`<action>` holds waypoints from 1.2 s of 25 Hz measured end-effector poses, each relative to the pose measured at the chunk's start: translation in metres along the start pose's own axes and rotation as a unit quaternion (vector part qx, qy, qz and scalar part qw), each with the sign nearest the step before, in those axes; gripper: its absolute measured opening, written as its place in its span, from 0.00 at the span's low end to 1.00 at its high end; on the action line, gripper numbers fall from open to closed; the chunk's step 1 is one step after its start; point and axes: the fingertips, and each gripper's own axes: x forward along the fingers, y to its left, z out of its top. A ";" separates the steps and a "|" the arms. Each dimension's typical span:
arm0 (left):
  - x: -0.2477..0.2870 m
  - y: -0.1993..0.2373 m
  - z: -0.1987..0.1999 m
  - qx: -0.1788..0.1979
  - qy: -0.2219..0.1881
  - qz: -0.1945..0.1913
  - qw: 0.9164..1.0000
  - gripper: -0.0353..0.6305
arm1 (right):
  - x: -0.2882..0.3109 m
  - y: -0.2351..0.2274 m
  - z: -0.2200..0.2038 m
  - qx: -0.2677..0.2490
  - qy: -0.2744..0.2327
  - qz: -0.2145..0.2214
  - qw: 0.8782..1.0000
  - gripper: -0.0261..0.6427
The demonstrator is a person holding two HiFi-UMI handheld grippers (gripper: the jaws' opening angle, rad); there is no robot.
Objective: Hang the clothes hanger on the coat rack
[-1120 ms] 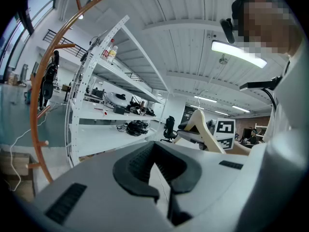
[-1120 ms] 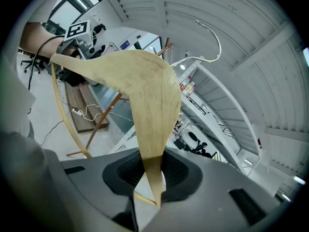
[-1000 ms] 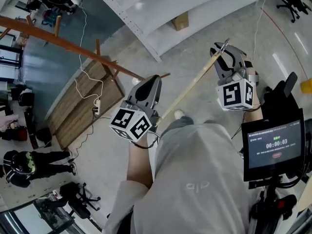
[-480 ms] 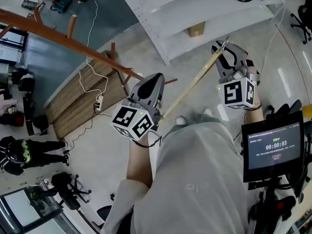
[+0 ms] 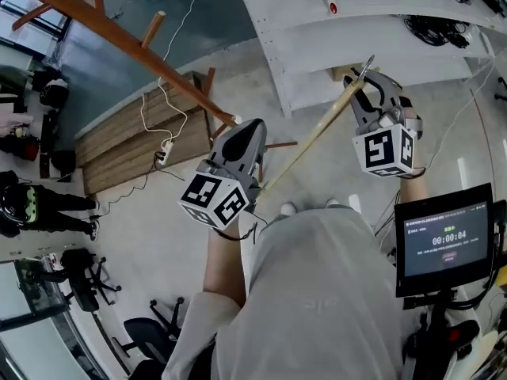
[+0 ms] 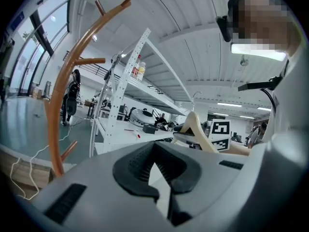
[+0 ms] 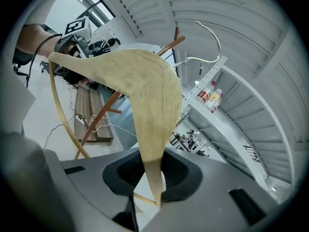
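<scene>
A pale wooden clothes hanger [image 5: 313,137] with a metal hook [image 5: 367,64] runs slantwise between my two grippers in the head view. My right gripper [image 5: 366,84] is shut on one of its arms; in the right gripper view the wood [image 7: 145,91] goes down between the pads [image 7: 152,178]. My left gripper [image 5: 246,130] is beside the hanger's other end, jaws a little apart with nothing between them [image 6: 155,166]. The brown wooden coat rack [image 5: 119,36] with pegs stands ahead to the left, and its curved pole [image 6: 63,95] is near in the left gripper view.
A white shelving unit [image 5: 356,30] with small items stands ahead on the right. Wooden boards [image 5: 131,145] with a white cable and power strip [image 5: 162,157] lie by the rack's foot. A screen on a stand [image 5: 447,240] is at my right. People [image 5: 40,204] stand at the far left.
Both grippers and the hanger have moved toward the rack and shelving, keeping their pose. The rack and shelves now sit larger and nearer in the head view.
</scene>
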 end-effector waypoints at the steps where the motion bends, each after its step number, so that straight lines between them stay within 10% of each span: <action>1: -0.002 0.006 -0.003 0.003 -0.006 0.011 1.000 0.06 | 0.008 0.003 0.001 -0.004 -0.010 0.004 1.000 0.17; 17: -0.114 0.097 0.072 0.043 -0.078 0.209 0.974 0.06 | 0.137 0.032 0.180 -0.068 -0.172 0.113 0.976 0.17; 30: -0.163 0.140 0.088 0.028 -0.070 0.255 0.964 0.06 | 0.199 0.076 0.245 -0.063 -0.183 0.194 0.962 0.17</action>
